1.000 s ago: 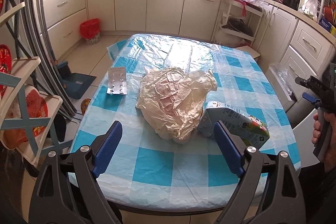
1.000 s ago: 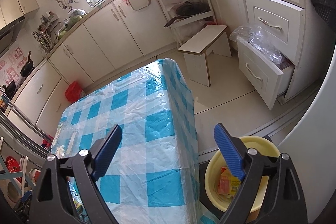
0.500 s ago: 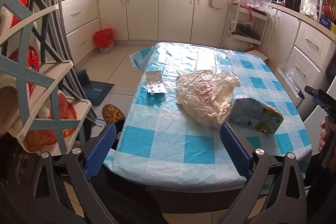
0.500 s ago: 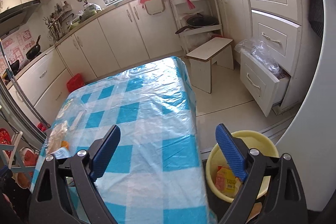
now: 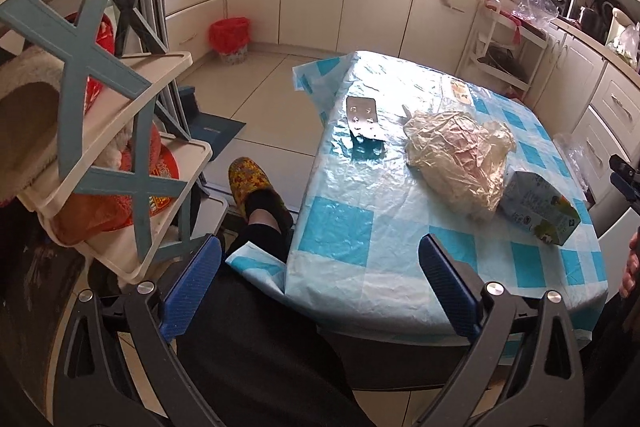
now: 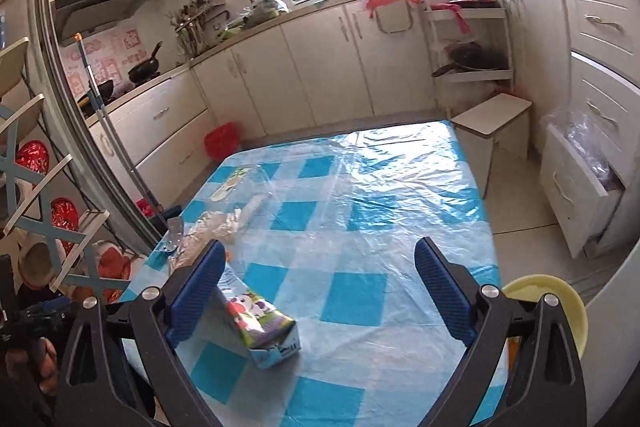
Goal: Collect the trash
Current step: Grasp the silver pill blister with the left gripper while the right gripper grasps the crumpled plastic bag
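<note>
While both grippers hang off the table point(image 5: 352, 239), left gripper point(image 5: 320, 283) & right gripper point(image 6: 316, 291) gape wide, empty. Crumpled bag point(image 5: 460, 155) lies betw. blister pack point(image 5: 366, 125) & carton point(image 5: 538, 209).

A rectangular table point(image 5: 348, 227) is standing in the middle of the kitchen floor, and a glossy plastic cloth in blue and white checks point(image 6: 352, 291) is covering its whole top and drooping over the edges. Near the left edge a silver foil blister pack point(image 5: 363, 117) is lying flat on the cloth. Just beside it toward the middle, a crumpled, translucent cream plastic bag point(image 5: 460, 155) is sitting in a loose heap. A small printed drink carton with a cartoon picture point(image 6: 262, 327) is lying on its side at the near corner, touching the bag's lower edge. Further back, a flat printed wrapper point(image 6: 232, 183) is lying on the cloth.
</note>
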{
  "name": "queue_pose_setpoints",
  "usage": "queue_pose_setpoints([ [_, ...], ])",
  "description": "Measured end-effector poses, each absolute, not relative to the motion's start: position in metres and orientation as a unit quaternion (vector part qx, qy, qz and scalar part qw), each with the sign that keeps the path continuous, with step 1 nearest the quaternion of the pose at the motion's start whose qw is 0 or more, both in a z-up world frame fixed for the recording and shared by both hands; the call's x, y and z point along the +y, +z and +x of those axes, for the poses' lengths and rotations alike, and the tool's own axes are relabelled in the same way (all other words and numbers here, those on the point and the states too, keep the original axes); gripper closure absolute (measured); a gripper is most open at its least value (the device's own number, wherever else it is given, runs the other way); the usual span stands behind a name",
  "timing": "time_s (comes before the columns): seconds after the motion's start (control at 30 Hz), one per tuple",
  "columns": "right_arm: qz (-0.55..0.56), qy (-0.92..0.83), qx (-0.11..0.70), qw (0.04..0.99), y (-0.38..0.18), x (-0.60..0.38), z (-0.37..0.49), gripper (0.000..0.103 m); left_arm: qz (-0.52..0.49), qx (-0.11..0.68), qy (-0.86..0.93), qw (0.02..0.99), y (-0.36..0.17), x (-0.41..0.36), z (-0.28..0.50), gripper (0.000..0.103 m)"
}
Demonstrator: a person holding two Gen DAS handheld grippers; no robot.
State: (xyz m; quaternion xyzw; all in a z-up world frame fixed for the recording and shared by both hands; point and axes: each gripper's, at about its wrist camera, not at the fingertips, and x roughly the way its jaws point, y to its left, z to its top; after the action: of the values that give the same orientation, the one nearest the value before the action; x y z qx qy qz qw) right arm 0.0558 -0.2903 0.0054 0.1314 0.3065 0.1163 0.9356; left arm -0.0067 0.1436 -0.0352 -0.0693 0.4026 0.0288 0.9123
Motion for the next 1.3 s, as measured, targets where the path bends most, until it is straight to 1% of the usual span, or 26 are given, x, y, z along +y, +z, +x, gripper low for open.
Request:
queue_pose_setpoints([
  [0.1, 0.128, 0.154, 0.329, 0.923, 0.000, -0.271, 0.076, 0.011, -0.067, 0.408, 0.017, 0.911, -0.039, 0.146, 0.020, 0.008],
  [0.27, 0.112, 0.204, 0.392, 0.890, -0.024, -0.240, 0.123, 0.011, -0.052, 0.407, 0.006, 0.912, -0.044, 0.144, 0.073, 0.008],
  [0.43, 0.111, 0.253, 0.443, 0.853, -0.041, -0.212, 0.162, 0.011, -0.001, 0.417, -0.011, 0.909, -0.057, 0.136, 0.130, 0.008],
  [0.53, 0.110, 0.284, 0.463, 0.833, -0.047, -0.199, 0.179, 0.011, 0.013, 0.424, -0.024, 0.905, -0.062, 0.134, 0.161, 0.008],
  [0.57, 0.110, 0.293, 0.468, 0.826, -0.049, -0.194, 0.183, 0.013, 0.014, 0.427, -0.029, 0.903, -0.064, 0.134, 0.172, 0.008],
  [0.6, 0.109, 0.305, 0.474, 0.819, -0.051, -0.190, 0.186, 0.019, 0.016, 0.431, -0.036, 0.901, -0.066, 0.135, 0.183, 0.008],
  [0.63, 0.108, 0.315, 0.479, 0.812, -0.052, -0.185, 0.190, 0.022, 0.018, 0.433, -0.039, 0.900, -0.068, 0.135, 0.190, 0.008],
  [0.67, 0.106, 0.324, 0.485, 0.805, -0.055, -0.181, 0.192, 0.029, 0.021, 0.436, -0.041, 0.899, -0.072, 0.135, 0.201, 0.008],
  [0.7, 0.107, 0.333, 0.488, 0.800, -0.055, -0.181, 0.193, 0.038, 0.024, 0.440, -0.044, 0.897, -0.075, 0.134, 0.210, 0.008],
  [0.73, 0.107, 0.340, 0.488, 0.797, -0.056, -0.179, 0.194, 0.043, 0.031, 0.443, -0.047, 0.895, -0.079, 0.133, 0.218, 0.008],
  [0.8, 0.111, 0.348, 0.489, 0.792, -0.058, -0.180, 0.194, 0.061, 0.044, 0.445, -0.052, 0.893, -0.085, 0.129, 0.231, 0.008],
  [0.83, 0.114, 0.354, 0.490, 0.788, -0.059, -0.180, 0.194, 0.067, 0.047, 0.444, -0.056, 0.893, -0.087, 0.127, 0.236, 0.008],
  [0.87, 0.114, 0.359, 0.490, 0.786, -0.059, -0.181, 0.194, 0.083, 0.047, 0.444, -0.060, 0.893, -0.089, 0.126, 0.240, 0.010],
  [0.9, 0.113, 0.360, 0.488, 0.787, -0.058, -0.183, 0.193, 0.089, 0.044, 0.444, -0.065, 0.893, -0.090, 0.125, 0.244, 0.012],
  [0.97, 0.121, 0.363, 0.477, 0.791, -0.053, -0.189, 0.192, 0.095, 0.037, 0.446, -0.079, 0.891, -0.091, 0.122, 0.250, 0.031],
  [1.0, 0.127, 0.363, 0.471, 0.794, -0.049, -0.193, 0.193, 0.096, 0.034, 0.449, -0.086, 0.889, -0.092, 0.121, 0.252, 0.035],
  [1.07, 0.140, 0.363, 0.458, 0.799, -0.041, -0.201, 0.193, 0.097, 0.033, 0.457, -0.094, 0.884, -0.095, 0.117, 0.255, 0.056],
  [1.13, 0.153, 0.364, 0.447, 0.803, -0.034, -0.209, 0.194, 0.097, 0.031, 0.460, -0.092, 0.882, -0.096, 0.114, 0.253, 0.069],
  [1.17, 0.160, 0.365, 0.440, 0.805, -0.032, -0.213, 0.193, 0.097, 0.029, 0.459, -0.093, 0.883, -0.095, 0.114, 0.251, 0.078],
  [1.2, 0.166, 0.364, 0.435, 0.807, -0.029, -0.217, 0.193, 0.097, 0.026, 0.458, -0.092, 0.884, -0.093, 0.115, 0.248, 0.082],
  [1.23, 0.172, 0.364, 0.431, 0.808, -0.028, -0.221, 0.193, 0.097, 0.018, 0.458, -0.093, 0.884, -0.092, 0.117, 0.246, 0.093],
  [1.3, 0.190, 0.362, 0.420, 0.810, -0.023, -0.230, 0.193, 0.097, -0.009, 0.462, -0.101, 0.881, -0.089, 0.121, 0.240, 0.096],
])
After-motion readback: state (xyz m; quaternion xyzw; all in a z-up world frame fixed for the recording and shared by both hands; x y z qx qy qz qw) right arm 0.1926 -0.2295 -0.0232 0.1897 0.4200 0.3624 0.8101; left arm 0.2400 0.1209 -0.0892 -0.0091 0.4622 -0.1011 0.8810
